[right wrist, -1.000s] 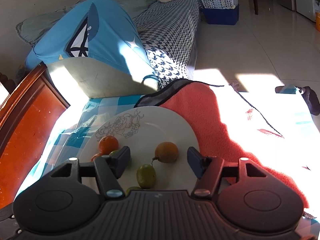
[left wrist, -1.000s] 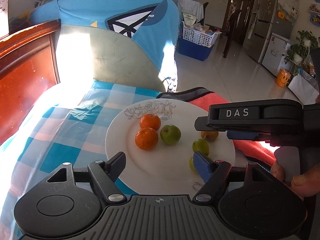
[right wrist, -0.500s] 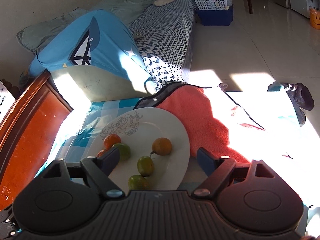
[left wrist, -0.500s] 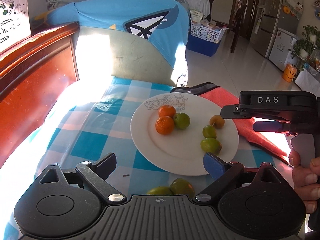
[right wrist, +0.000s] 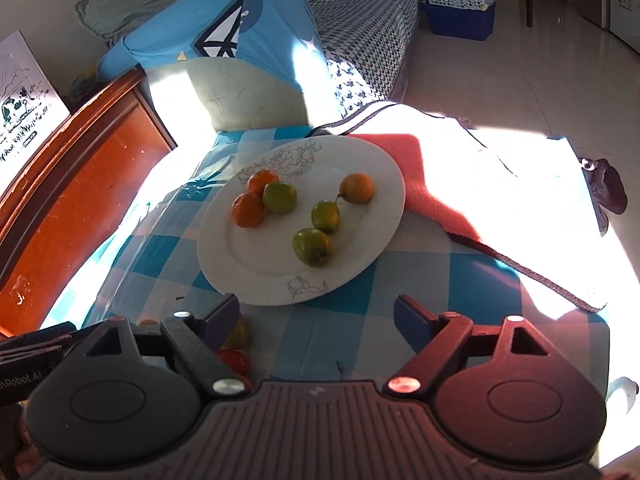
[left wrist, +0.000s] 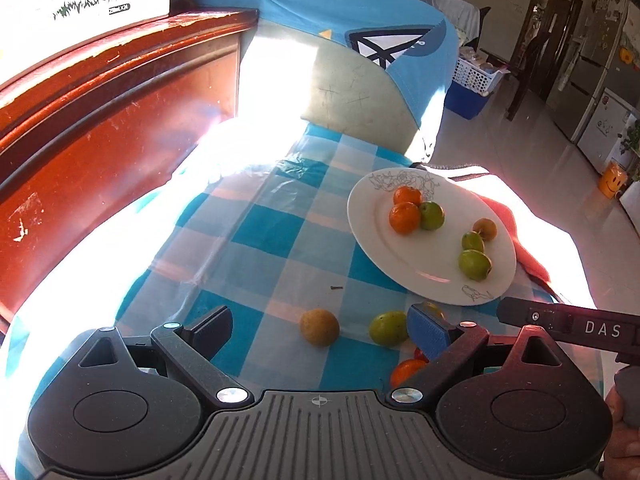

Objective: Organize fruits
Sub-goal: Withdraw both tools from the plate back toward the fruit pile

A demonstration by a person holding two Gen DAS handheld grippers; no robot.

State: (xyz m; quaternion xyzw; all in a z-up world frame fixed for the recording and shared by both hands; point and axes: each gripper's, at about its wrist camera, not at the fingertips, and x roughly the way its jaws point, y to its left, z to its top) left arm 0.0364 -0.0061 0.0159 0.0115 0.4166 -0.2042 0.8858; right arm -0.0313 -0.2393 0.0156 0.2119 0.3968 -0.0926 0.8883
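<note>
A white plate (left wrist: 400,264) (right wrist: 248,264) on the blue checked cloth holds several fruits: two oranges (left wrist: 405,218) (right wrist: 248,210), green fruits (left wrist: 474,265) (right wrist: 312,246) and a small yellow-orange one (left wrist: 485,229) (right wrist: 357,188). Loose fruits lie on the cloth in front of the plate: a brownish-yellow one (left wrist: 319,327), a green one (left wrist: 387,328) and an orange one (left wrist: 405,371). My left gripper (left wrist: 320,326) is open and empty, low over the loose fruits. My right gripper (right wrist: 316,314) is open and empty before the plate's near rim; loose fruits (right wrist: 236,354) show by its left finger.
A red-brown wooden headboard (left wrist: 100,120) runs along the left. A chair back draped in a blue shirt (left wrist: 352,40) stands behind the table. An orange-red towel (right wrist: 432,184) lies right of the plate. The right gripper's body (left wrist: 576,326) sits at the left view's right edge.
Both grippers have pulled back and up from the plate, and the left has swung leftward. Loose fruits on the cloth have come into view. Both stay open.
</note>
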